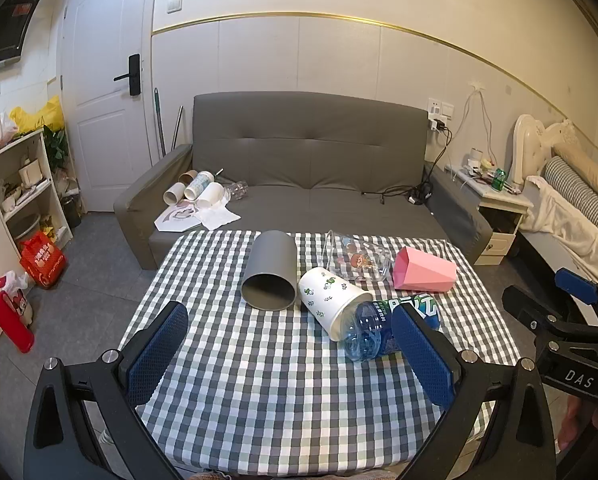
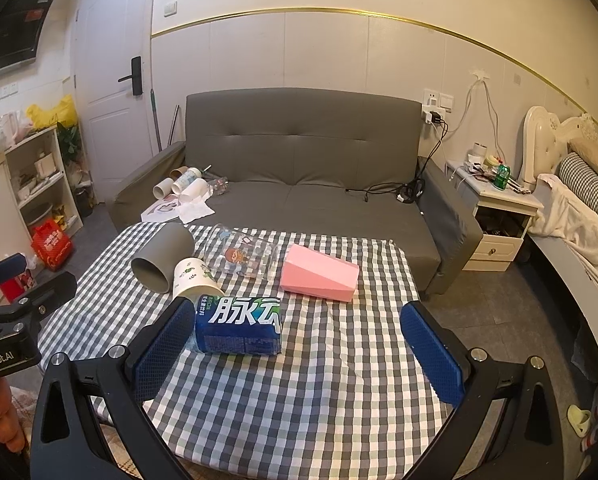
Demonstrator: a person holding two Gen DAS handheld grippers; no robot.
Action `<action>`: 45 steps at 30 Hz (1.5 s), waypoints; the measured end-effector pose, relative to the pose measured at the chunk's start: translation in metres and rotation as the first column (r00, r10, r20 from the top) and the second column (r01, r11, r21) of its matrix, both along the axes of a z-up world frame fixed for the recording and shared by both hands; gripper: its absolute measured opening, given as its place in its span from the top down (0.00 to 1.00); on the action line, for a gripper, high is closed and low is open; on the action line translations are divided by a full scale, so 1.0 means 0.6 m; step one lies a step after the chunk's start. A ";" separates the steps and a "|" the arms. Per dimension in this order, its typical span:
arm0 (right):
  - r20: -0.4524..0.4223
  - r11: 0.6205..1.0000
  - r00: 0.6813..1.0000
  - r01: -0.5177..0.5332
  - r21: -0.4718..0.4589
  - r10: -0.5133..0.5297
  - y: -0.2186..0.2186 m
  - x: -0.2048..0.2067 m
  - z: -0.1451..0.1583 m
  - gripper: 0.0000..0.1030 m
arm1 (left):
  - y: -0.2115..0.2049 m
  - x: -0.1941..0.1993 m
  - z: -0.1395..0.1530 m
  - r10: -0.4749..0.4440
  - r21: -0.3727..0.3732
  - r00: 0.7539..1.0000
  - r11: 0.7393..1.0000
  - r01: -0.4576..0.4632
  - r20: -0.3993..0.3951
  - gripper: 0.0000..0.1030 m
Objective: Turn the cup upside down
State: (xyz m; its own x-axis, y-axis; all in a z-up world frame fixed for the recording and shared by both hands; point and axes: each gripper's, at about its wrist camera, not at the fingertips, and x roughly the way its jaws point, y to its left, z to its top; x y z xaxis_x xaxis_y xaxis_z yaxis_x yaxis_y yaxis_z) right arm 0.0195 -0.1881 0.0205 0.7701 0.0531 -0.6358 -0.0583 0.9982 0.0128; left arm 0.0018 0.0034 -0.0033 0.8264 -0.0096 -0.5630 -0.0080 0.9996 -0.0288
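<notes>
Gingham cloth in grey, green and white covers your tabletop, and five things lie toppled across its far half. Your left wrist view looks straight into the mouth of the grey cup, a smooth matte cylinder on its side near the far left corner; the right wrist view shows that mouth only obliquely. Just beside it lies the white paper cup, printed with small green leaves, mouth turned toward the near edge. Its rim touches the blue plastic bottle. From the left you see the bottle's ribbed clear base end-on; from the right you get its glossy label broadside, with large white characters. Behind them a clear glass cup with a cartoon figure rests on its side, and toward the far right corner lies the pink faceted cup, angular and matte.

Your left gripper has its blue textured fingers spread wide, holding nothing; its right finger overlaps the bottle in view, though you cannot tell whether they touch. Your right gripper is likewise spread wide and holds nothing, its left finger just beside the bottle's end. Each view catches the other gripper's black frame at its edge.
</notes>
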 end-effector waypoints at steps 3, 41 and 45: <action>-0.005 1.000 1.000 0.000 0.004 0.000 0.000 0.000 -0.001 0.00 | 0.000 0.000 0.000 0.000 -0.001 1.000 1.000 0.000 0.000 0.00; -0.024 0.981 0.988 -0.155 -0.115 0.153 0.014 0.045 0.018 0.00 | 0.008 0.009 -0.010 0.012 -0.004 0.999 1.000 -0.012 -0.035 0.00; -0.061 0.927 0.954 -0.300 -0.224 0.294 0.031 0.078 0.027 0.00 | 0.022 0.029 -0.011 0.015 -0.006 0.998 1.000 -0.016 -0.059 0.00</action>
